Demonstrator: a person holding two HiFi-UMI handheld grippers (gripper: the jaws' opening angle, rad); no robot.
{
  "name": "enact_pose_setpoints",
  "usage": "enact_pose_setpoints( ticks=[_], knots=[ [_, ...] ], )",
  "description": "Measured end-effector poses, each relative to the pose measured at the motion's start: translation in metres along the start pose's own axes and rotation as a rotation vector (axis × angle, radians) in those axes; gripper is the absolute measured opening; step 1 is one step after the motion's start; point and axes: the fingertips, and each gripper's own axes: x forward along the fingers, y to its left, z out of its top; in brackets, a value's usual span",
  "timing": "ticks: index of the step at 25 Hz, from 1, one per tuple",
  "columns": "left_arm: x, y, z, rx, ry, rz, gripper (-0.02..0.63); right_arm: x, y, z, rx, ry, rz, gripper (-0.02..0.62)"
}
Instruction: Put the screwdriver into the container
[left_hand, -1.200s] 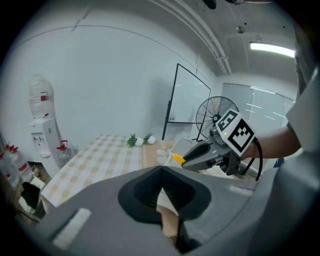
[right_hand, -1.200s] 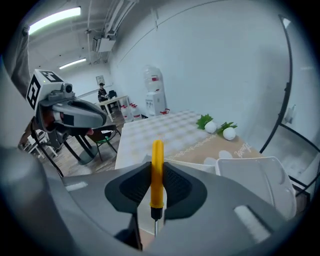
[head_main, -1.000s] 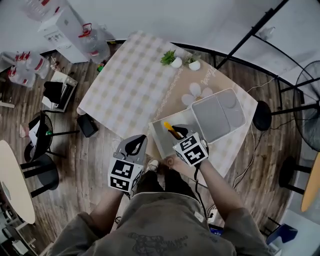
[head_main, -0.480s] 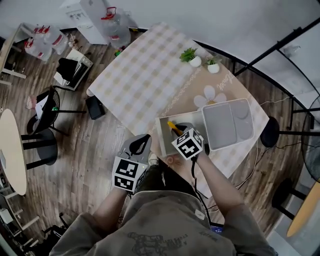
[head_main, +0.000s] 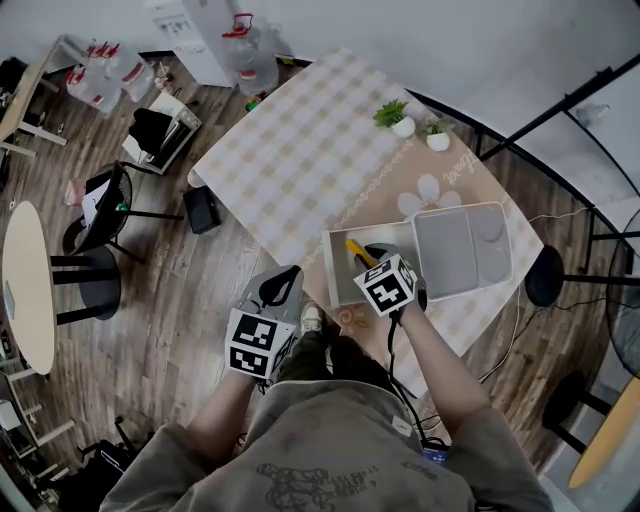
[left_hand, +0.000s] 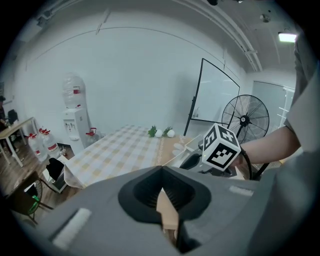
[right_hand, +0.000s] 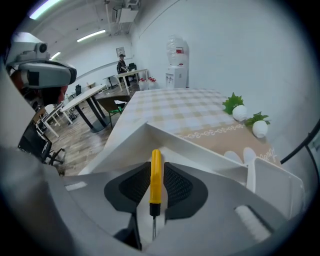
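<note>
Yellow-handled screwdriver (right_hand: 155, 182) poised over the open white container (head_main: 338, 283)
Right claw (right_hand: 156, 172) is clamped on the handle, which runs straight between its jaws with the metal tip toward the camera, just above the container's inside near the bench (head_main: 290, 160) edge. The placing step looks to be in hand; next it calls for lowering and parting the jaws. Left claw (left_hand: 161, 192) is closed on nothing, off to the side.

An office room with water dispenser (left_hand: 72, 112), desks (right_hand: 86, 98) and fan (left_hand: 245, 120).
</note>
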Motion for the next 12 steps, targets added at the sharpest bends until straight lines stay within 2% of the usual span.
enact_pose_setpoints(
  ticks=[6, 12],
  knots=[
    [-0.020, 0.003, 0.027, 0.037, -0.059, 0.012, 0.000, -0.043, -0.001, 0.029, 0.032, -0.127, -0.010, 0.095],
    [-0.044, 0.007, 0.066, 0.092, -0.146, 0.020, 0.000, -0.111, 0.001, 0.077, 0.088, -0.329, -0.026, 0.056]
  ],
)
